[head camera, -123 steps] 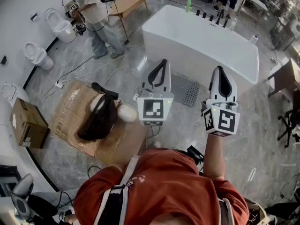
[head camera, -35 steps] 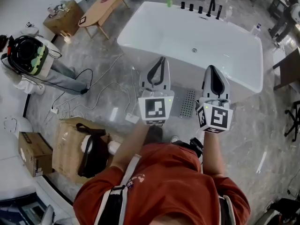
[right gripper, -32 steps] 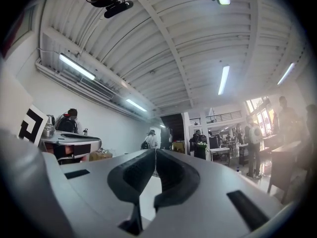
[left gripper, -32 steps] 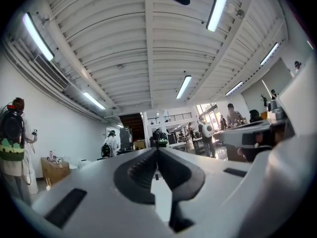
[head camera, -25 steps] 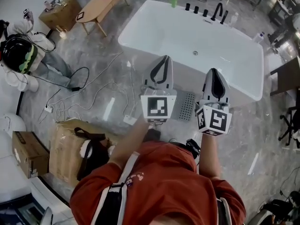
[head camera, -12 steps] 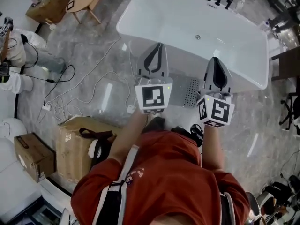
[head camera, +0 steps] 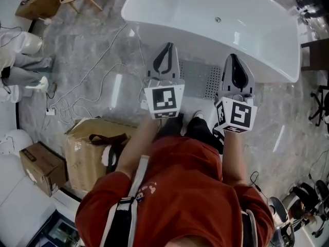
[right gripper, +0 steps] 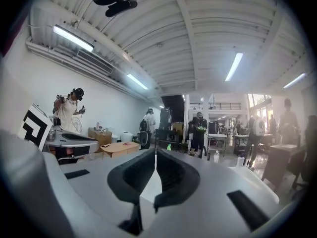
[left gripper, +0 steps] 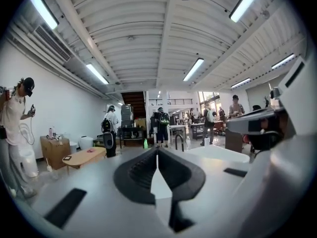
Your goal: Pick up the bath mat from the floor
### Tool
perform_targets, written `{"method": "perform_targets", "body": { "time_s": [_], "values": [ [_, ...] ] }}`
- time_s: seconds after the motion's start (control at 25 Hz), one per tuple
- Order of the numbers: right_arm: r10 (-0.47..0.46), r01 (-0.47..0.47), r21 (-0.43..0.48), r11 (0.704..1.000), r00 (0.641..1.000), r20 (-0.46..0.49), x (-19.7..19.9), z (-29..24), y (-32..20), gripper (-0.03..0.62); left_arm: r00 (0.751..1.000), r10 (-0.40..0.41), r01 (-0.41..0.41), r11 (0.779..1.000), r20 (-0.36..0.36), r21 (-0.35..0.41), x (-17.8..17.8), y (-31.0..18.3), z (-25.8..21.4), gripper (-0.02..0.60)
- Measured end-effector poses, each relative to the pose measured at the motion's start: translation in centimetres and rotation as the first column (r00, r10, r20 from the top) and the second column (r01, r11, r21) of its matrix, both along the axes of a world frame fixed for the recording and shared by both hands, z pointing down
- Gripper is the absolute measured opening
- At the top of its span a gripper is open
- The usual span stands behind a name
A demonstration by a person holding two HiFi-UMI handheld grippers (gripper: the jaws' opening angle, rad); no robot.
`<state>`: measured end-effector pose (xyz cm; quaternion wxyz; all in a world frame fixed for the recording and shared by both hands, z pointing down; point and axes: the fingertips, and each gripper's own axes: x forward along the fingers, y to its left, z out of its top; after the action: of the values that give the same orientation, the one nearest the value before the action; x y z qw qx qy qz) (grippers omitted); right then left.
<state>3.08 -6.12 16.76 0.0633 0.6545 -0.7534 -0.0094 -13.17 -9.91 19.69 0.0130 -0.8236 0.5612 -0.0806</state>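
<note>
The grey perforated bath mat point(head camera: 199, 78) lies flat on the floor. Its long axis seems to run 9-to-3 along the white bathtub point(head camera: 205, 14) (ends hidden). The left hand-held gripper point(head camera: 166, 46) and right hand-held gripper point(head camera: 233, 58) are clenched and empty.

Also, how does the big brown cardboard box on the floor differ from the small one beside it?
The big brown cardboard box is clearly larger than the small brown cardboard box. The big box carries a black bag on top; the small box has a bare top. The big box stands nearer the person, the small box farther left. Both are brown cardboard and stand on the floor.
</note>
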Motion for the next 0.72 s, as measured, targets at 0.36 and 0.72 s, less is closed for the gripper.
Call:
{"method": "perform_targets", "body": {
  "time_s": [0.36, 0.72],
  "values": [
    [-0.069, 0.073, -0.064, 0.995, 0.995, 0.069, 2.8, 5.6, -0.1, 0.014, 0.996, -0.009, 0.014, 0.998, 0.089, -0.057, 3.3, -0.5, 6.1, 0.017],
    [-0.114, 0.126, -0.186, 0.974, 0.99, 0.078, 5.0, 15.6, 0.6, 0.014, 0.992, -0.019, 0.041, 0.984, 0.125, -0.175, 4.3, 0.0, 16.2, 0.017]
  ]
}}
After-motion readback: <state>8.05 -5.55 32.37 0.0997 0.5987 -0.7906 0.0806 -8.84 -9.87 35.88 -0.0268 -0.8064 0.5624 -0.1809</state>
